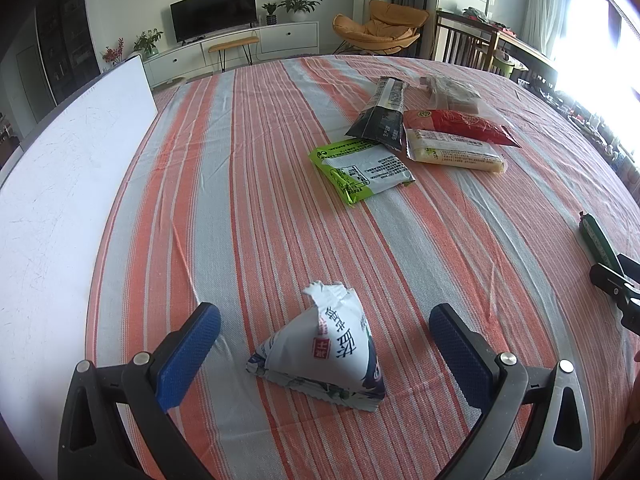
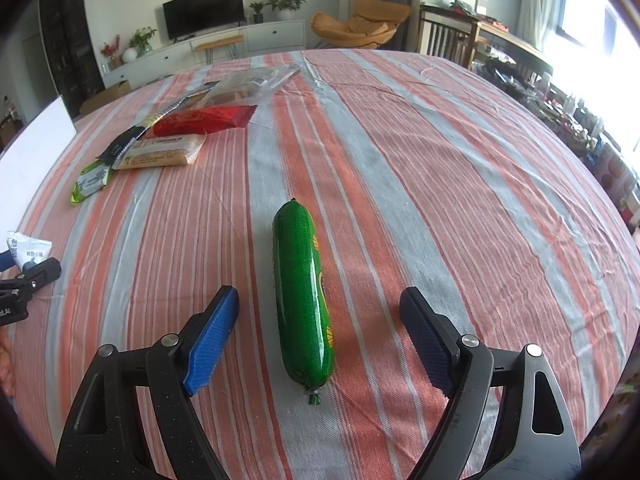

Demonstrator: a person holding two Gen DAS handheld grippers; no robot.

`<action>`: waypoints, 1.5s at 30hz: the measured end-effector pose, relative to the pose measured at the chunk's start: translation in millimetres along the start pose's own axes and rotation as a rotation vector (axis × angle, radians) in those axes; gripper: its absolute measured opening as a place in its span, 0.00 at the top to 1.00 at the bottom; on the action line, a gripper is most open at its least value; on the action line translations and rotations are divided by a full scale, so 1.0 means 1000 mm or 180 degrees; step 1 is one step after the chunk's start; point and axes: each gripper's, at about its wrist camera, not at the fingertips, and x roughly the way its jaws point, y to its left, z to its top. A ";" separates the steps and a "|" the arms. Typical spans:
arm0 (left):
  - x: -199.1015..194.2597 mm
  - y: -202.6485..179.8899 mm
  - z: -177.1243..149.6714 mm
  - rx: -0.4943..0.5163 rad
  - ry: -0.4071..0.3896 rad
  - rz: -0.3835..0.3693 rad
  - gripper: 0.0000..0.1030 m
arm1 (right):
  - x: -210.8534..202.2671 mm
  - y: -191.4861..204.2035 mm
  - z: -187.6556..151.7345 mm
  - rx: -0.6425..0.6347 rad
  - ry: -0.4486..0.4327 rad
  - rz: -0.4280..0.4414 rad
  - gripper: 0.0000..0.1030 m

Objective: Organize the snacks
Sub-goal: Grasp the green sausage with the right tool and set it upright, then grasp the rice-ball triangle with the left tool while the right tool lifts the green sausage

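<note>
Green wrapper: the sausage (image 2: 303, 294) is a glossy green tube with yellow markings along one side and a knotted, crimped tip at the near end; it lies flat on the striped cloth (image 2: 420, 184), lengthwise between the right gripper's fingers.
Right gripper (image 2: 319, 332): jaws spread wide, blue pads clear of the sausage on both sides, nothing held.
White pouch: the triangular packet (image 1: 320, 348) is pyramid-shaped, white with dark printed characters, a small red seal and a torn, crumpled top; it stands on the cloth between the left gripper's fingers.
Left gripper (image 1: 325, 330): jaws wide apart, pads not touching the packet.
Snack pile: a green-and-white packet (image 1: 360, 170), a dark packet (image 1: 380, 114), a red packet (image 1: 460, 124), a pale bar packet (image 1: 454, 150) and a clear bag (image 1: 452, 92) lie close together, some overlapping, farther across the cloth.
White board (image 1: 68, 184): lies along the cloth's left edge.
</note>
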 end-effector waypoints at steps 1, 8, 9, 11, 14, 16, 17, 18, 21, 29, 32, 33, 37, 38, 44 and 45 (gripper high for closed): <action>0.000 0.000 0.000 0.0000 0.0000 0.0000 0.00 | 0.000 0.000 0.000 0.0000 0.0000 0.0000 0.17; 0.000 0.000 0.000 0.0000 0.0000 0.0000 0.00 | 0.000 0.000 0.000 0.0000 0.0000 0.0001 0.17; 0.000 0.000 0.000 0.0000 0.0000 0.0000 0.00 | 0.000 0.000 0.000 0.0001 0.0000 0.0001 0.17; 0.000 0.000 0.000 0.0000 0.0000 0.0000 0.00 | 0.000 -0.001 0.000 0.0002 0.0001 0.0002 0.17; 0.000 0.000 0.000 0.0000 0.0000 -0.0001 0.00 | 0.000 -0.001 0.000 0.0004 0.0001 0.0003 0.17; 0.000 0.000 0.000 -0.0003 0.0000 -0.0007 0.00 | -0.001 -0.002 0.000 0.0008 0.0000 0.0007 0.17; 0.000 0.000 0.000 -0.0005 -0.0001 -0.0010 0.00 | -0.001 -0.002 0.000 0.0008 0.0000 0.0007 0.17; 0.000 0.000 0.000 -0.0006 -0.0001 -0.0012 0.00 | -0.001 -0.002 0.000 0.0009 0.0000 0.0009 0.17; -0.001 0.000 0.000 -0.0002 -0.0002 -0.0020 0.00 | -0.001 -0.002 0.000 0.0009 0.0000 0.0011 0.17; -0.016 0.005 -0.009 0.0268 0.0235 -0.0197 0.20 | -0.007 -0.028 0.012 0.0279 0.0535 0.0685 0.17; -0.025 0.020 -0.009 0.0110 0.0274 -0.0355 0.21 | -0.009 -0.039 0.026 0.0481 0.0813 0.0739 0.17; -0.029 0.026 -0.009 0.0027 0.0263 -0.0416 0.21 | -0.009 -0.040 0.032 0.0537 0.0887 0.0766 0.17; -0.043 0.034 -0.007 -0.0041 0.0163 -0.0497 0.21 | -0.003 -0.023 0.047 0.0299 0.1058 0.0663 0.17; -0.044 0.031 -0.006 0.0014 0.0164 -0.0479 0.21 | 0.001 -0.016 0.049 0.0186 0.1069 0.0581 0.19; -0.029 0.003 -0.004 0.0336 0.0230 -0.0216 0.30 | 0.015 0.015 0.046 -0.0091 0.1164 0.0362 0.31; -0.026 0.004 -0.005 0.0291 0.0259 -0.0214 0.53 | 0.016 0.018 0.044 -0.0127 0.1202 0.0337 0.54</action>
